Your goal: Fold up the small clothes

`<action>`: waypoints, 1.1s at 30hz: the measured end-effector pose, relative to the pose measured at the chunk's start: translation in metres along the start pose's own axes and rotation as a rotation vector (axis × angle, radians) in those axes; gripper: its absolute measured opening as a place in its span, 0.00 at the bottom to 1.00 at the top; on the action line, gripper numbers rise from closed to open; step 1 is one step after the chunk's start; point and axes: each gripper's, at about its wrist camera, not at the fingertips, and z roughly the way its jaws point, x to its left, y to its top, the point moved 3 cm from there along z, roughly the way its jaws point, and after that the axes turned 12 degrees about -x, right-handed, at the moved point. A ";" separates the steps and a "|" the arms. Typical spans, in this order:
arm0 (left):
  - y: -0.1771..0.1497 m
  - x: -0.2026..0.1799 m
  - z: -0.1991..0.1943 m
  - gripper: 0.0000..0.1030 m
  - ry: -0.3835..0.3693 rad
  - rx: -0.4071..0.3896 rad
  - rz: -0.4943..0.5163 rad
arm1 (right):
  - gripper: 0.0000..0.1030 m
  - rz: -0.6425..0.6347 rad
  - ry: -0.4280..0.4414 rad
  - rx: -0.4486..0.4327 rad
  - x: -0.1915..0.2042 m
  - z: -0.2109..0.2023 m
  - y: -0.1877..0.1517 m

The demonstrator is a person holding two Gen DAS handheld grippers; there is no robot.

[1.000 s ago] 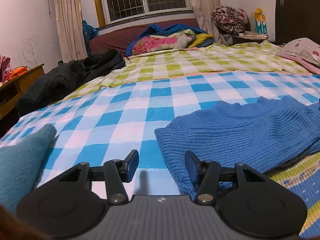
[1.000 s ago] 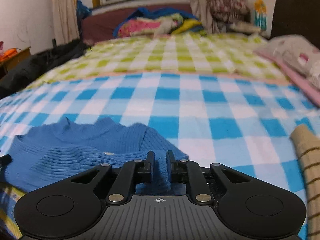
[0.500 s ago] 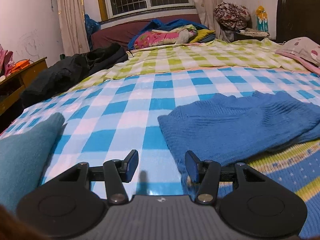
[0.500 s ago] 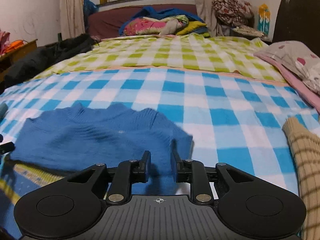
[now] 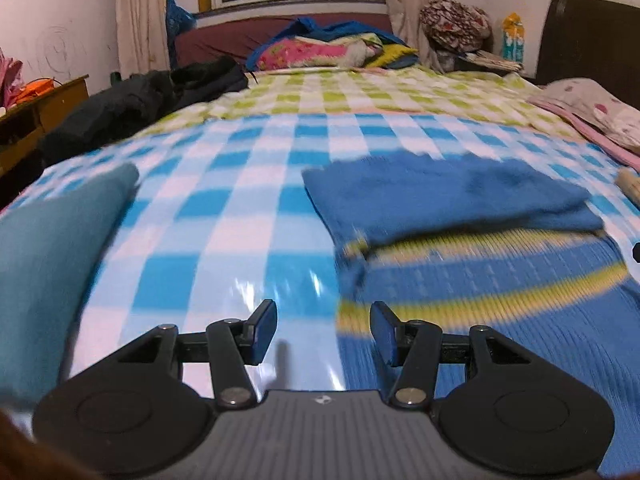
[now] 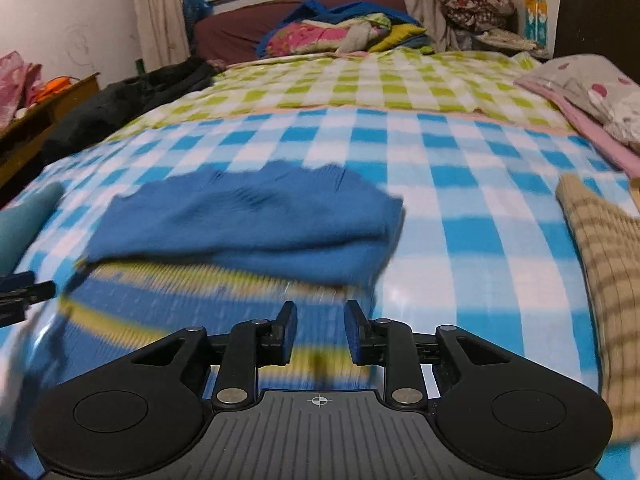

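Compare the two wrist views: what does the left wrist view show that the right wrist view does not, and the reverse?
Left wrist only: the left gripper close up, open, nothing between its pads. Right wrist only: the right gripper, its jaws opening with nothing between them. It also shows far more of the tan striped garment. Both share the blue sweater with its top folded over, the teal garment, the checked blanket and the black coat.

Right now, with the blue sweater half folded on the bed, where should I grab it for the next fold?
Probably the near striped hem of the blue sweater, one corner per gripper, coming from the near side. The far part is already doubled over, leaving this edge flat and free. The left gripper is open; the right gripper is opening, holding nothing.
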 end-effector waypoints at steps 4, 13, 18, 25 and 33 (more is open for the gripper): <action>-0.019 -0.007 -0.027 0.55 -0.035 0.018 0.002 | 0.29 0.013 0.019 0.020 0.003 -0.035 -0.026; -0.051 -0.013 -0.066 0.55 -0.066 0.072 -0.007 | 0.32 0.093 0.000 0.138 -0.008 -0.080 -0.085; -0.065 -0.016 -0.076 0.55 -0.085 0.107 -0.017 | 0.32 0.111 0.009 0.150 -0.007 -0.093 -0.105; -0.068 -0.017 -0.079 0.56 -0.095 0.117 -0.041 | 0.31 0.125 0.029 0.157 -0.006 -0.098 -0.110; -0.068 -0.019 -0.088 0.20 -0.148 0.129 -0.064 | 0.08 0.252 0.103 0.131 -0.011 -0.112 -0.107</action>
